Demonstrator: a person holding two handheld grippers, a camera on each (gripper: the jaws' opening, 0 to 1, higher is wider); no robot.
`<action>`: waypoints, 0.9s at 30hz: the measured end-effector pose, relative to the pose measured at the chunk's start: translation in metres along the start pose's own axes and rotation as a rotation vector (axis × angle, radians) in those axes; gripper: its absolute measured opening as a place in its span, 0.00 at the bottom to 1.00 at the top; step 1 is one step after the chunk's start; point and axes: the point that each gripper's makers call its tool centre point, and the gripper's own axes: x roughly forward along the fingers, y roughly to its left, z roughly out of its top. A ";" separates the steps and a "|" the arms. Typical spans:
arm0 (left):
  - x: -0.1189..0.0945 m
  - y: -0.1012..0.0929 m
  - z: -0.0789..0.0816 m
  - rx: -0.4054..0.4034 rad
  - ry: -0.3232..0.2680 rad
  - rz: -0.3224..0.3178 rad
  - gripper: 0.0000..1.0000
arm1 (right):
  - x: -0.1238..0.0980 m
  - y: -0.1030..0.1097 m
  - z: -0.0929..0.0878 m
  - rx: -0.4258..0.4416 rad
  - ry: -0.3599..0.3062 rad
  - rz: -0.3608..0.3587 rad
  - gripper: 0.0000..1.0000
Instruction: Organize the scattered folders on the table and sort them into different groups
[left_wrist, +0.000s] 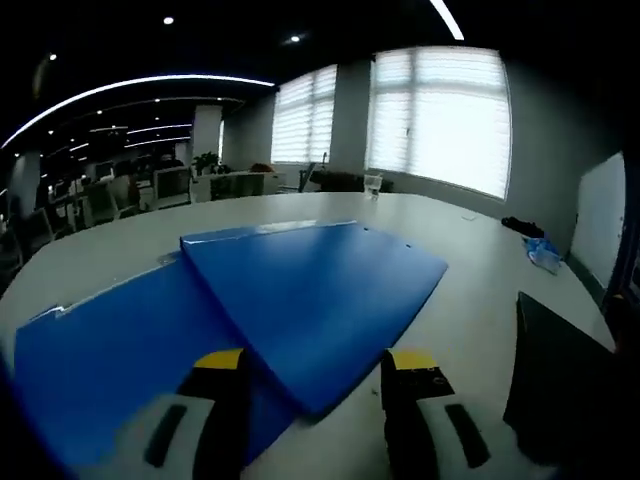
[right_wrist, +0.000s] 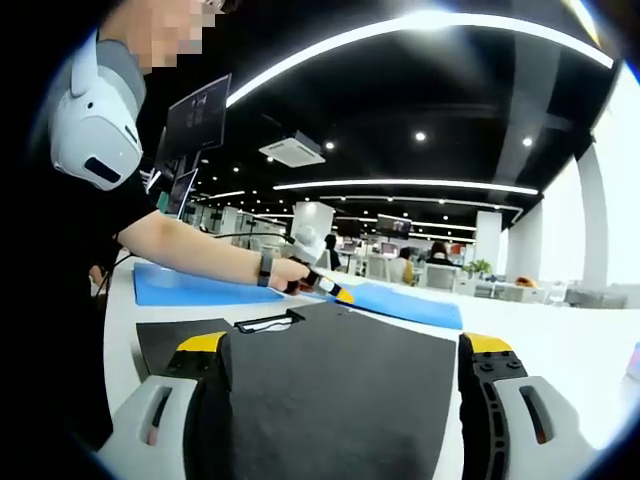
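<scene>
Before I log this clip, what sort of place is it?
Most likely an open-plan office: a long white table by blinded windows, rows of desks with monitors behind, and strip ceiling lights.

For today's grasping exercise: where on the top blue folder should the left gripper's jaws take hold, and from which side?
Grip the top blue folder at its near corner, which overlaps the lower blue folder and points between the open jaws of the left gripper. It lies flat, so come in low along the white table, one jaw sliding under that raised edge.

We see one folder (left_wrist: 320, 300) lying overlapped on a second folder (left_wrist: 110, 350) to its left, a third folder (left_wrist: 555, 360) apart at right, all on the table (left_wrist: 470, 250).
</scene>
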 end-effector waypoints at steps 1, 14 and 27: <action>-0.001 0.003 0.000 -0.015 -0.002 0.002 0.43 | 0.000 0.000 0.000 0.001 -0.002 0.000 0.93; -0.001 0.014 0.008 -0.456 -0.085 -0.115 0.21 | 0.000 -0.003 0.000 0.002 0.006 -0.010 0.90; -0.001 0.015 0.008 -0.661 -0.116 -0.217 0.21 | 0.153 -0.163 0.031 0.085 0.149 -0.083 0.43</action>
